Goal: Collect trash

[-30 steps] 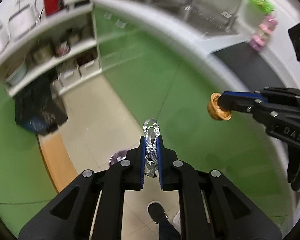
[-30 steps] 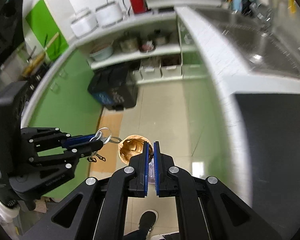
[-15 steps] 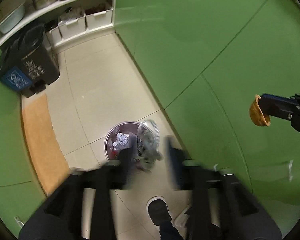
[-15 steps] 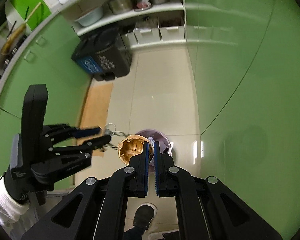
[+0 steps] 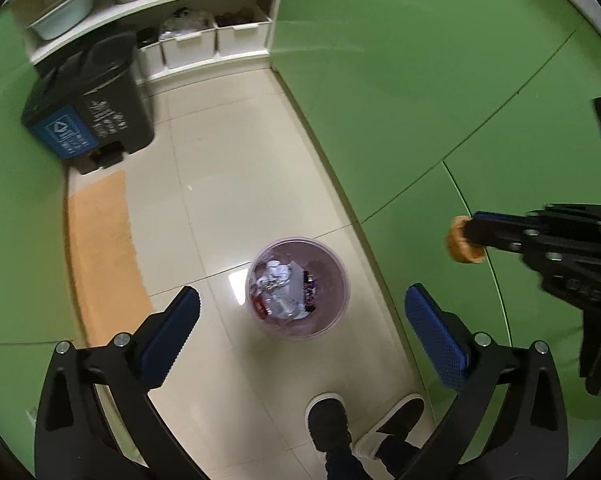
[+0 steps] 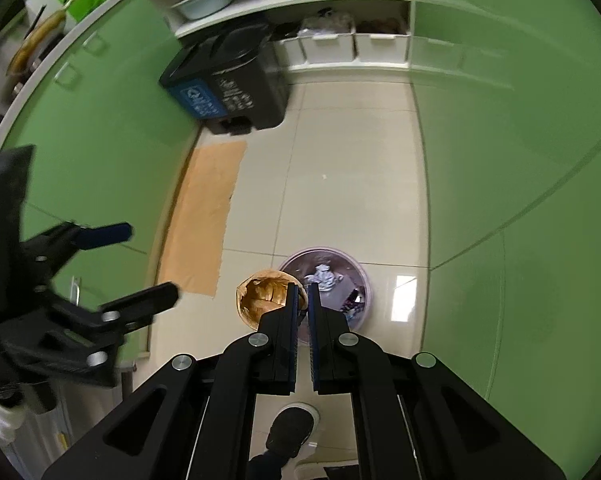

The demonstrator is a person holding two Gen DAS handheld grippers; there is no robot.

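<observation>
Partway: left gripper [image 5: 300, 320] spread empty above bin [image 5: 297, 288]; right gripper [image 6: 303, 296] clamps gold wrapper [image 6: 260, 294] beside bin, undropped.

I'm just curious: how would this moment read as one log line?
left gripper: open, empty | right gripper: shut on gold wrapper | pink bin: below, holds trash

My left gripper [image 5: 300, 328] hangs with its jaws spread wide, nothing between the blue pads [image 5: 434, 336] — my right gripper [image 6: 303, 300] is pinched tight, angled down toward the floor.
</observation>
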